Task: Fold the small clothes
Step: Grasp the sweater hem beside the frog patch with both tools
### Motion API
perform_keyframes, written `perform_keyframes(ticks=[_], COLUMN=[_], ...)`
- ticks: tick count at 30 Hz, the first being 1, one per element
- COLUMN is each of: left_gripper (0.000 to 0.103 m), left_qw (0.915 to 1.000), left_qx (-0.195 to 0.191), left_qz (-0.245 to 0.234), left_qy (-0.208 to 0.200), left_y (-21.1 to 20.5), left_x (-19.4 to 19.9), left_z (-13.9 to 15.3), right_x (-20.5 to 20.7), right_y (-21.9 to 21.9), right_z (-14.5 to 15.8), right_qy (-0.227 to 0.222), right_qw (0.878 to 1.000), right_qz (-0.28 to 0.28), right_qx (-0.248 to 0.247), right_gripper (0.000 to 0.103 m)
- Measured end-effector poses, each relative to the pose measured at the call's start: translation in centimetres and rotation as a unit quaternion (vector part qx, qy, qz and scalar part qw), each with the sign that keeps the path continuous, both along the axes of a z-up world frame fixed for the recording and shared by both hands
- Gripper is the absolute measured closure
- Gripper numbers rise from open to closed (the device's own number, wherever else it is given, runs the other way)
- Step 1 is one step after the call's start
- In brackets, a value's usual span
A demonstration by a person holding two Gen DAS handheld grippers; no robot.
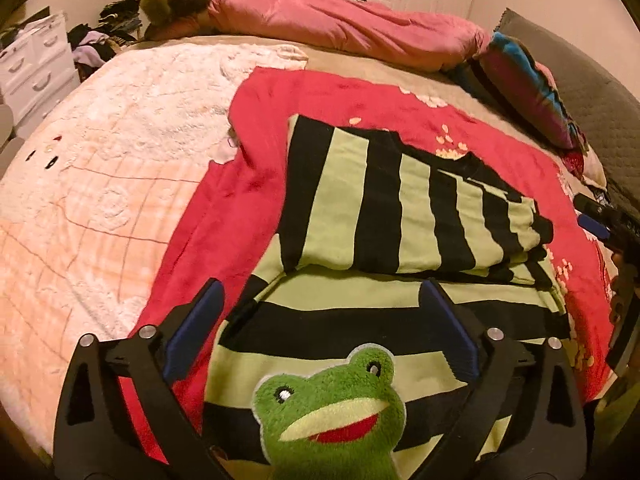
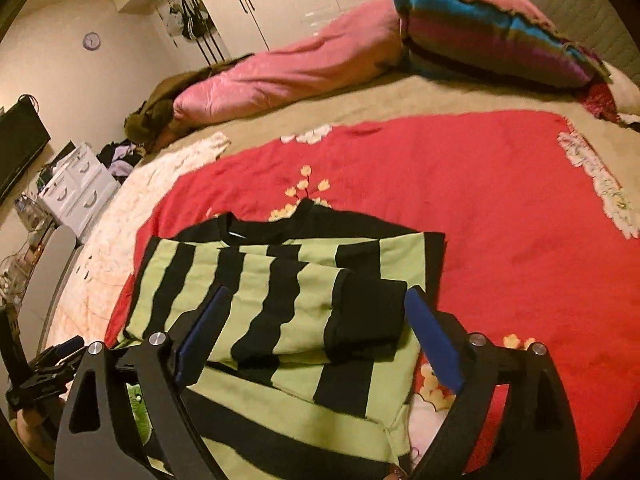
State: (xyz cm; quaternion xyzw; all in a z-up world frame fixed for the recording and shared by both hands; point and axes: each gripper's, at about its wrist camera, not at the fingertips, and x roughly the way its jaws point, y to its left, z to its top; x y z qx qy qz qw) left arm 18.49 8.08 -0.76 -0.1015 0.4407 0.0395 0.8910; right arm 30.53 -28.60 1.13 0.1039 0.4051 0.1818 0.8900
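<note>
Nearest the left wrist camera sits a plush green frog patch (image 1: pixel 332 408) sewn to the striped sweater (image 1: pixel 400 208), its lower part cut off by the frame edge. Just above it the left gripper (image 1: pixel 320 300) stands with its jaws wide apart, nothing between the blue pads but the cloth lying below them. Black and pale green stripes cover the sweater, which lies partly folded on a red blanket (image 1: pixel 260 160) on the bed (image 1: pixel 100 200); one sleeve is laid across the body. From the right wrist view the right gripper (image 2: pixel 316 308) is likewise spread wide, with the folded sleeve (image 2: pixel 320 312) and its black cuff showing between the fingers; whether the pads touch the fabric cannot be told, though they do not appear to pinch it. At the far right edge of the left view a blue pad and dark frame of the other tool are only partly visible. A pink quilt (image 1: pixel 340 28) and a striped pillow (image 1: pixel 528 92) lie along the far side, blurred. White drawers (image 1: pixel 36 64) and a heap of clothes (image 1: pixel 104 40) at the left are hard to make out.
</note>
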Motion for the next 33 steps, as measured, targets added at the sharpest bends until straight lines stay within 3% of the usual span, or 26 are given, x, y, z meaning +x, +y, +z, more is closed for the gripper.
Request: perform_keyframes(ticks=[8, 20, 33], left_gripper=[0.011, 0.011, 0.009], left_qw=[0.9998, 0.9995, 0.9994], left_qx=[0.001, 0.004, -0.001], left_qz=[0.000, 0.010, 0.022], left_qy=[-0.019, -0.028, -0.027], left_y=[1.0, 3.4, 5.8], left_x=[-2.3, -7.2, -12.1], left_z=[2.1, 3.5, 3.8], right_x=[-4.9, -13.6, -20.5], right_y=[-1.5, -0.4, 0.4], right_z=[1.2, 0.0, -2.9], right_qy=[-0.022, 0.002, 0.088], right_qw=[1.000, 0.997, 0.992], right_qz=[-0.014, 0.009, 0.013], right_qx=[-0.009, -0.076, -0.085], right_gripper=[0.015, 0.015, 0.015])
